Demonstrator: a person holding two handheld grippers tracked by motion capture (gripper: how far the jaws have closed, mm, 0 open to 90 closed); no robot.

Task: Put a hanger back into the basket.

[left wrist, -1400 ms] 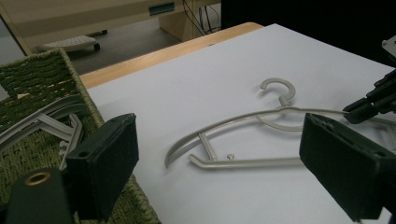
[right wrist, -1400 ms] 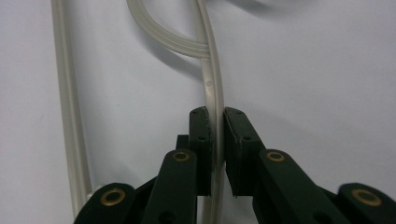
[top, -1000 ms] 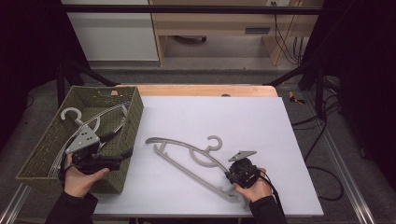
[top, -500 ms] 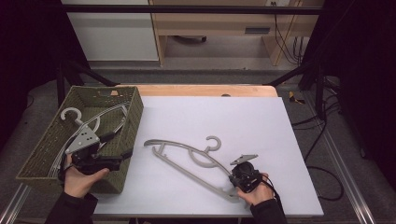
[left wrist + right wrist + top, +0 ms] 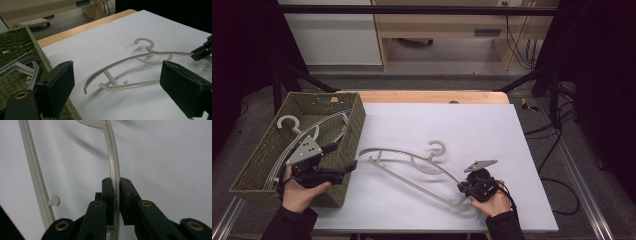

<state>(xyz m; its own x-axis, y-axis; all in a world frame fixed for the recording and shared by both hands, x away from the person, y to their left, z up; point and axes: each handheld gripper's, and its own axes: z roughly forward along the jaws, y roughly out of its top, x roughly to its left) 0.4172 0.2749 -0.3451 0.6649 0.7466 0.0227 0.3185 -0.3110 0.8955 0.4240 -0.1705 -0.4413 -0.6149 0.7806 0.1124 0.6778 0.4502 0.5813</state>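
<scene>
On the white desk (image 5: 472,125), a pale grey plastic clothes hanger (image 5: 412,167) lies flat between the two hands, its hook pointing away from the person. The right gripper (image 5: 463,189) is clamped on the hanger's upper arm close to its near-right end; the right gripper view shows the two black pads pressed tight against the thin curved bar (image 5: 115,182). The left gripper (image 5: 349,165) hangs over the near wall of the olive-green woven basket (image 5: 357,107), jaws spread wide and holding nothing, aimed across the desk at the hanger's free left tip (image 5: 86,88). Inside the basket another pale grey hanger (image 5: 294,127) already rests.

As I read it, the step in hand is moving the desk hanger toward the basket, with the right hand doing the carrying. The next move calls for a lift of the gripped end and a sweep leftward, so that the far tip clears the basket's wall rather than catching on the weave. The left gripper could take the free end to steady it.

Compared with the frame a second ago, the hanger has slid a little to the left, its tip now nearer the basket, and the right hand has followed. The left hand has hardly shifted.
</scene>
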